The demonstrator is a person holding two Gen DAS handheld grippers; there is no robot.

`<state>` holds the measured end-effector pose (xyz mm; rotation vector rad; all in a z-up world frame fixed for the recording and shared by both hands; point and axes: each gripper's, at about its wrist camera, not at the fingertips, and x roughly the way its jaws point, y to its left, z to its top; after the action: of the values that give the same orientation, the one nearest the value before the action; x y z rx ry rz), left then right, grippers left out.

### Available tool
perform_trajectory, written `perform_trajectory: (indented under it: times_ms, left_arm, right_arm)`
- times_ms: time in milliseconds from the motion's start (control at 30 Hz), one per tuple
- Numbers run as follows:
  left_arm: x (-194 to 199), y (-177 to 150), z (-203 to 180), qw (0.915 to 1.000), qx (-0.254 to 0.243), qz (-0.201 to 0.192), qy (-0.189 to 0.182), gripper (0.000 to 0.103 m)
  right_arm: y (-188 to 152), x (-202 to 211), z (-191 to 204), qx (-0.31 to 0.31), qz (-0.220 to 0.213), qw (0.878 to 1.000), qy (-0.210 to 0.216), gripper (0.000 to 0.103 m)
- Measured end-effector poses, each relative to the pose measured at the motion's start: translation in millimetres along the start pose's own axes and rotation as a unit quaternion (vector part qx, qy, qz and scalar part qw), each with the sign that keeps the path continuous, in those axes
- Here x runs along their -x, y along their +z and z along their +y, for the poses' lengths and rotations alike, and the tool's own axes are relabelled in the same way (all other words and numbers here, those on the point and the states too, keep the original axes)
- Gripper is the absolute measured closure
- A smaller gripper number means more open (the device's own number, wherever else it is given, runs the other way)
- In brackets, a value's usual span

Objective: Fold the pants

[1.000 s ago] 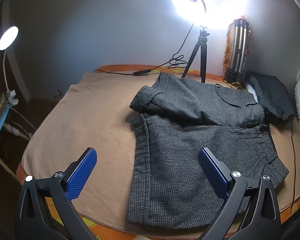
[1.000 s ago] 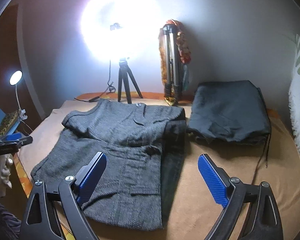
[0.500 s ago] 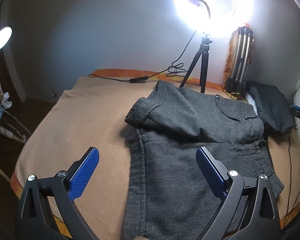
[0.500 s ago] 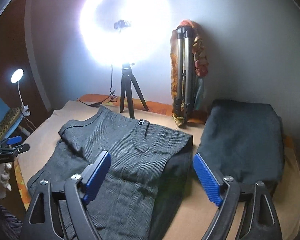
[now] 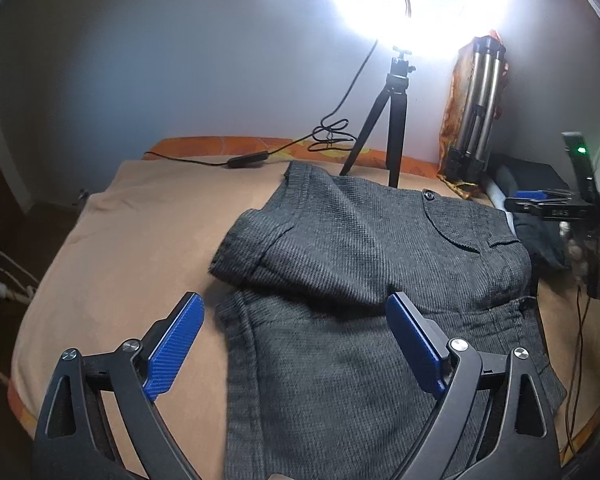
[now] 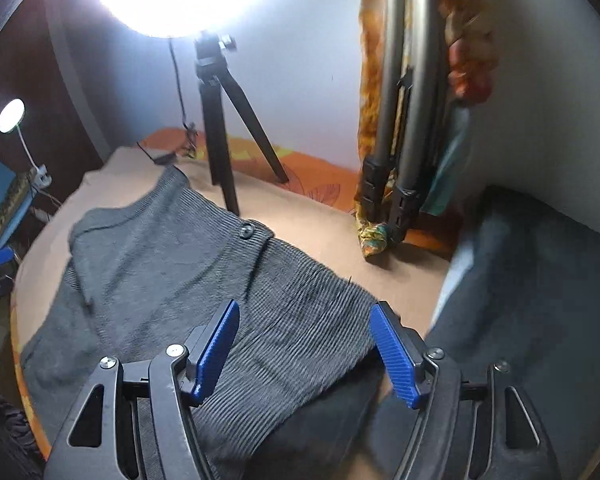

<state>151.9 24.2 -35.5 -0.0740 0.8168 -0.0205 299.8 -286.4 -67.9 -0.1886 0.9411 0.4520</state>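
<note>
Grey woven pants (image 5: 372, 280) lie folded over on a tan-covered bed (image 5: 140, 240); one leg end lies doubled back on top. My left gripper (image 5: 296, 340) is open, hovering low over the pants' left side near the cuff. The right gripper (image 6: 304, 344) is open but narrower, just above the waistband corner of the pants (image 6: 204, 280) near the button (image 6: 246, 232). The right gripper also shows at the right edge of the left wrist view (image 5: 556, 204). Neither holds cloth.
A ring light on a small black tripod (image 5: 396, 112) stands at the bed's far edge, its cable (image 5: 332, 136) trailing left. A folded silver tripod (image 6: 404, 140) leans on the wall. A dark folded garment (image 6: 540, 300) lies to the right. A desk lamp (image 6: 11, 116) stands far left.
Both grippers moved forward and lower toward the pants. The right gripper advanced to the waistband corner and its jaws narrowed. The pants have not moved.
</note>
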Motion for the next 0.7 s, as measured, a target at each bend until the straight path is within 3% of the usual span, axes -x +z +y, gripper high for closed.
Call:
perform_trajectory:
  times_ms: [333,567,700]
  left_arm:
    - [-43,14,-10,0.9993,-0.025,0.026,-0.010,0.011]
    - [-59,23,-6,0.9991,-0.017,0.036,-0.012,0.011]
    - [-64,28,1,0.9992,-0.006,0.040,-0.008,0.011]
  right_arm:
    - [18,-78,-7,0.065,0.077,0.995,-0.020,0.035]
    - [18,-105,-19,0.059,0.095,0.994,0.010,0.035]
    - [13,-110,-19,0.050,0.095,0.994,0.034,0.048]
